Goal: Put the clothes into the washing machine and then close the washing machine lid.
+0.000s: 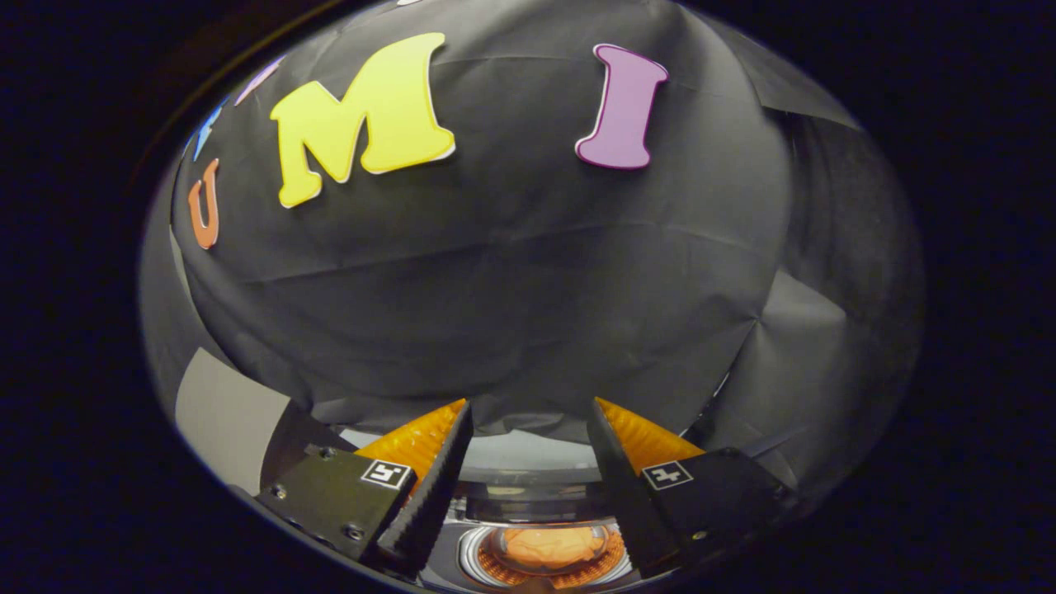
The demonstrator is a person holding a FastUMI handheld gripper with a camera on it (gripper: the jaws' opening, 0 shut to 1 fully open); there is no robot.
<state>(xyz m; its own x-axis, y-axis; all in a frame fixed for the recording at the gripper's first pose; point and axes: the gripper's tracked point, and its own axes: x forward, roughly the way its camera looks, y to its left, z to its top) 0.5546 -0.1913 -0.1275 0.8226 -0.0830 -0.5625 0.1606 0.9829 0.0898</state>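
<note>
Clothes: I see an orange bundle (pixel 549 546) already down inside the round drum, low between the two fingers, with nothing holding it.
Washing machine: its drum opening (pixel 544 561) lies below and slightly ahead of the gripper, and the pale top rim (pixel 528 454) runs across just beyond the fingertips.
Lid: I cannot tell where it is; the band behind the rim may be the raised lid, but it is too small to be sure.
Gripper: the gripper (pixel 528 412) is released, its fingers spread wide apart and grasping nothing, pointing at the booth wall (pixel 511 272) well above the machine.
Key relation: the machine is under the tool, not in front of it, so I judge the tool must tilt down before it can reach the lid.
Progress: I judge loading is done and closing is not yet done.
</note>
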